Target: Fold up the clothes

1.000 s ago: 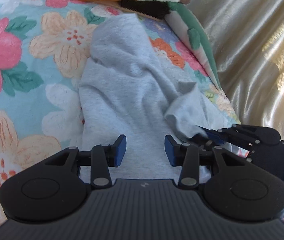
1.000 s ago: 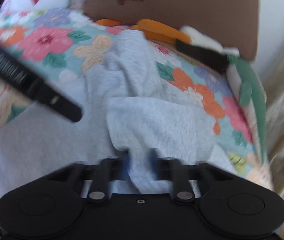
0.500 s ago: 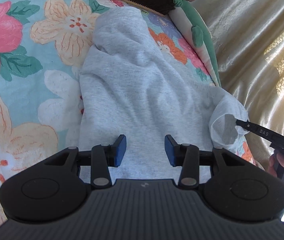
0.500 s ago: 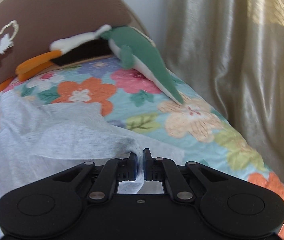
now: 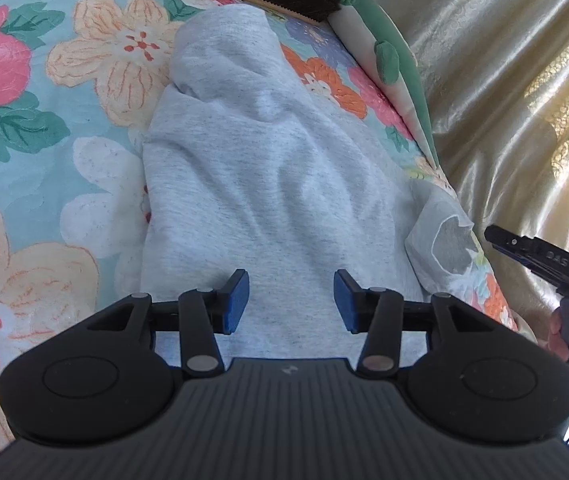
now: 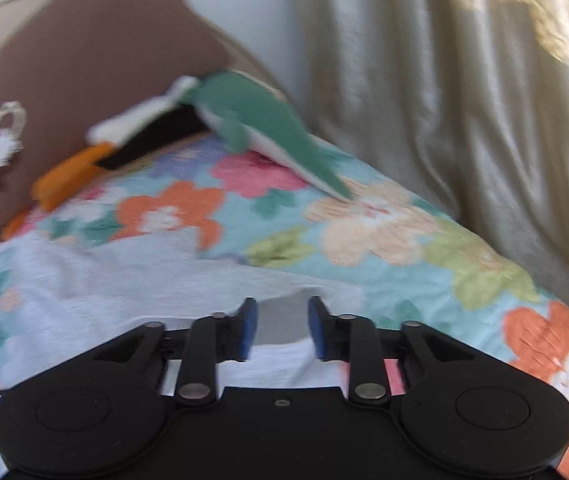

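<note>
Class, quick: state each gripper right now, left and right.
Left gripper: open above the grey garment, holding nothing.
Right gripper: jaws just opened, garment corner released, holding nothing.

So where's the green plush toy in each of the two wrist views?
Left wrist: green plush toy at upper right, along the bed's edge by the curtain.
Right wrist: green plush toy at upper centre, lying on the floral bedspread.
Shared landmark: the grey garment.
</note>
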Demonstrator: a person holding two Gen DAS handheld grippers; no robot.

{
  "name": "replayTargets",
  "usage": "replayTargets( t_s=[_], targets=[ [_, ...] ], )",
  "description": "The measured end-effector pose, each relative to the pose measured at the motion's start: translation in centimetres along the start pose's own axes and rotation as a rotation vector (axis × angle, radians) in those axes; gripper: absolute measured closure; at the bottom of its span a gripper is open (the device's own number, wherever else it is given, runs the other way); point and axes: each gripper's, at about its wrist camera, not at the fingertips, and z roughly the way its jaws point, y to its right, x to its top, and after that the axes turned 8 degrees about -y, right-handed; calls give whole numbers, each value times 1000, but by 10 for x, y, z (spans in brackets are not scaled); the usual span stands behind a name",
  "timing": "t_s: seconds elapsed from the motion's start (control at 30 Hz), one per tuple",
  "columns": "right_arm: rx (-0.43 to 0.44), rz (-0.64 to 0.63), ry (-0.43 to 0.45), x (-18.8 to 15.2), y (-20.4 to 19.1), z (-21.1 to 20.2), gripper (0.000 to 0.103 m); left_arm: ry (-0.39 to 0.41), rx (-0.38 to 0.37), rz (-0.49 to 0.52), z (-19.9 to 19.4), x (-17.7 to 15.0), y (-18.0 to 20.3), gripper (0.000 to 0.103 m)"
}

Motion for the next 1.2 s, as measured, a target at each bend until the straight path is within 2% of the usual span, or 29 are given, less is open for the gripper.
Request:
replayTargets(
  t_s=[0.07,0.17,0.2,0.27,0.33,0.4,0.43,0.47,0.5,0.53,0.63,0.73,0.8,0.87,1.03,1.1,1.2],
  targets=[
    [59,-100,4,-4,-17,-7,55,-2,-1,5,1,-1,2,57],
    [122,-293,-49,-15,-43,-5,45,-3,0,9,1,0,2,57],
    [146,-342,-84,-19,-50,-1,37,-4,0,8,1,0,2,57],
    [178,-367,-137,-25,-57,7,36,-7,1,10,1,0,2,57],
    [156,-394,-133,-28,-61,11,36,-7,3,9,1,1,1,57],
    [86,-442,-130,-30,-64,17,36,-9,7,11,2,1,1,57],
    [48,-461,-124,-30,-63,20,39,-10,9,14,2,1,1,57],
    [9,-480,-118,-30,-62,22,47,-11,11,15,2,1,2,57],
    [0,-457,-130,-28,-57,25,79,-10,13,15,2,0,2,57],
    [-7,-431,-143,-26,-51,27,94,-11,14,15,3,0,1,57],
    [90,-232,-122,-21,-22,18,95,-13,13,8,4,1,0,57],
    [182,98,-76,-22,13,-6,95,-14,16,18,4,1,0,57],
    [150,188,-33,-27,24,-23,95,-16,24,32,4,0,1,57],
    [74,200,-27,-34,30,-28,95,-19,28,35,6,1,2,56],
    [-7,237,-160,-48,40,-7,94,-24,36,46,7,0,4,55],
    [-38,255,-206,-52,37,1,90,-25,35,44,6,0,3,55],
    [-87,228,-217,-47,28,-1,82,-25,30,39,6,0,0,55]
  ],
)
